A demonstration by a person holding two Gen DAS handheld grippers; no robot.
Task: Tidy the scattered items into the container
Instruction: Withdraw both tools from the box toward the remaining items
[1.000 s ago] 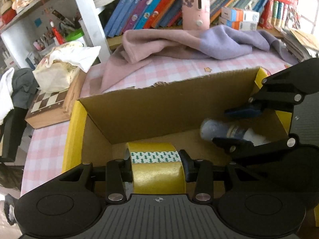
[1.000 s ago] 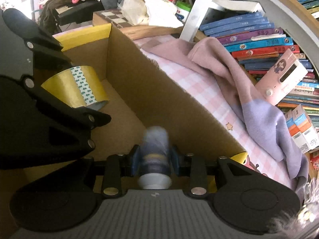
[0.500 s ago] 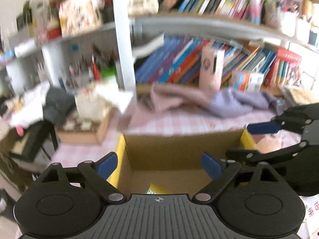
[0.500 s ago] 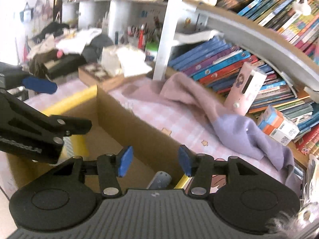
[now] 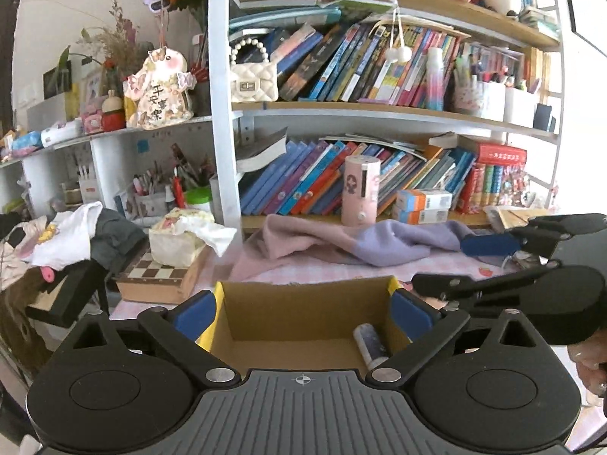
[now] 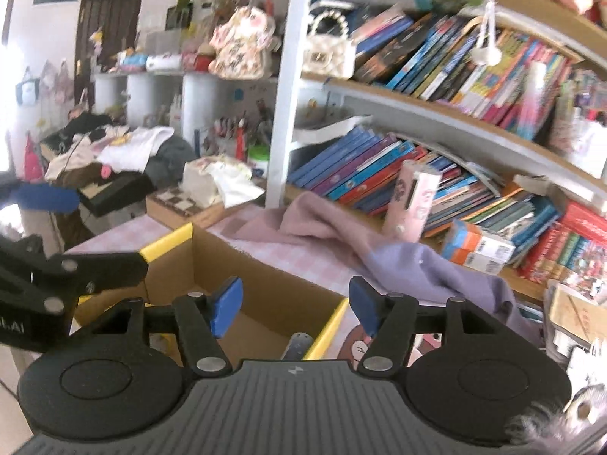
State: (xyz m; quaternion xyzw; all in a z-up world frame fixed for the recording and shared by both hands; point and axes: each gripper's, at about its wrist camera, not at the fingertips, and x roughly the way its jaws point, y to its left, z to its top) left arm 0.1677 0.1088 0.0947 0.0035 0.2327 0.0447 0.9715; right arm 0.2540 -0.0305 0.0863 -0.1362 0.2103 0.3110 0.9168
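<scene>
The open brown cardboard box with yellow-taped edges stood on the pink checked tablecloth, and a small grey-blue cylindrical bottle lay on its floor against the right wall. The left gripper hung above the box, blue-padded jaws spread wide and empty. The right gripper hovered over the box's right corner, jaws likewise wide apart, holding nothing. Beyond, a pink-and-lilac cloth lay crumpled before the crowded white bookshelf.

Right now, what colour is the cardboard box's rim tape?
Yellow, on the cardboard box corners; clearest in the right wrist view.
</scene>
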